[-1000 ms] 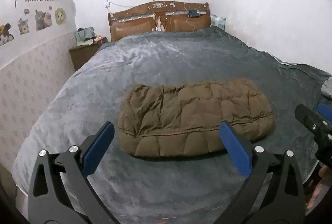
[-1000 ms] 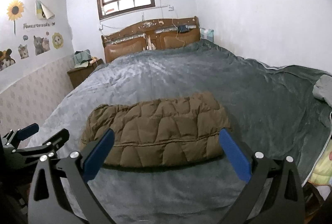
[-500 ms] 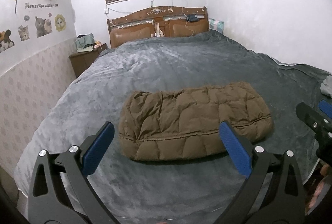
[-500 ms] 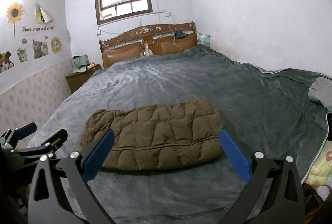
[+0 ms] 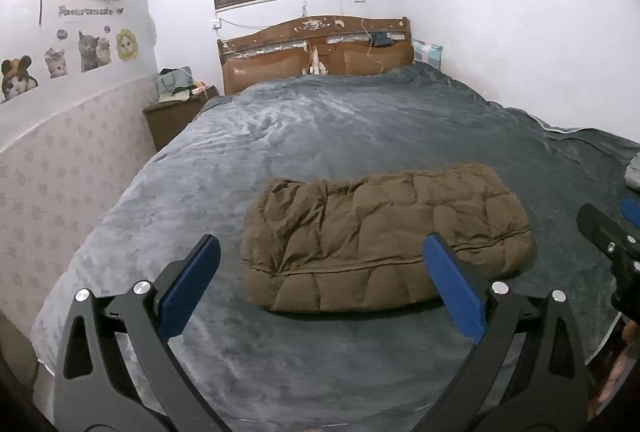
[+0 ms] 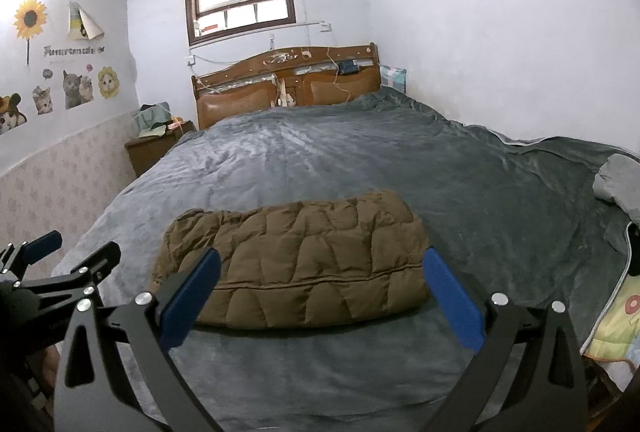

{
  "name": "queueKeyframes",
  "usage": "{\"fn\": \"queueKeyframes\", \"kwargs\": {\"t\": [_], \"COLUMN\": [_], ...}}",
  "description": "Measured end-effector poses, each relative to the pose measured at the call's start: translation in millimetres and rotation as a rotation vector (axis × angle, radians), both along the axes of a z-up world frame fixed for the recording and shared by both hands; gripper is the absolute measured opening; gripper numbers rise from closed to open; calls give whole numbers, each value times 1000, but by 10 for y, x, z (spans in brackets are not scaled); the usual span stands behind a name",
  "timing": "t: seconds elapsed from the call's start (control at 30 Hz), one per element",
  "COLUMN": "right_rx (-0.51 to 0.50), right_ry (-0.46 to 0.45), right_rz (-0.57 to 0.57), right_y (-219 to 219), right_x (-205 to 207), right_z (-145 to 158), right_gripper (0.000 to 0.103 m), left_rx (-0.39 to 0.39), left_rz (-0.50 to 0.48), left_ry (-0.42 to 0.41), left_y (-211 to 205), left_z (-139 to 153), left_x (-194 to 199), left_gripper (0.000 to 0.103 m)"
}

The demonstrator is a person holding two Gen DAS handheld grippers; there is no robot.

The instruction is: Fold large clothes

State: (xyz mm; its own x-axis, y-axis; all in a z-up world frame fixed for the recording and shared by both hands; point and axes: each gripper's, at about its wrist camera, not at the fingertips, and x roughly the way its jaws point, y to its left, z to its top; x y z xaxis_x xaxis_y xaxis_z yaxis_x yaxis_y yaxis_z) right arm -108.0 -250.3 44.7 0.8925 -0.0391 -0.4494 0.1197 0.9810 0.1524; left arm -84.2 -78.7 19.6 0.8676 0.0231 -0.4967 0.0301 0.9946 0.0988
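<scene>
The left tongs hang above the near end of the bed, spread wide and empty, black arms ending in ribbed blue pads. Beyond them lies the folded brown down jacket, a puffy quilted bundle with rounded ends and a stitched seam along its near edge. Its long axis runs left to right across the bed, parallel to the carved wooden headboard. It rests on a grey plush bedspread with a soft, brushed sheen. At the right edge of this view the right tongs are cut off, only a black arm and a blue tip showing.

From the right wrist, the left tongs appear partly at the far left, the jacket sits centred, and the right tongs are likewise wide and empty. A pale grey cloth, cut by the frame, lies at the right.
</scene>
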Motion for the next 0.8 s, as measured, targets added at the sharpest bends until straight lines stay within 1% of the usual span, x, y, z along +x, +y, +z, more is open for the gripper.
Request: {"fn": "queueKeyframes", "kwargs": {"t": [0.43,0.8], "right_rx": [-6,-7], "right_ry": [1,4], "right_rz": [8,6], "right_y": [32,40], "right_x": [11,17], "right_z": [4,9], "right_gripper": [101,101], "left_rx": [3,-2], "left_rz": [22,13], "left_ry": [-24,-6], "left_y": [-7,4], "left_z": [36,20], "left_x": [-90,-93], "left_gripper": [100,100]}}
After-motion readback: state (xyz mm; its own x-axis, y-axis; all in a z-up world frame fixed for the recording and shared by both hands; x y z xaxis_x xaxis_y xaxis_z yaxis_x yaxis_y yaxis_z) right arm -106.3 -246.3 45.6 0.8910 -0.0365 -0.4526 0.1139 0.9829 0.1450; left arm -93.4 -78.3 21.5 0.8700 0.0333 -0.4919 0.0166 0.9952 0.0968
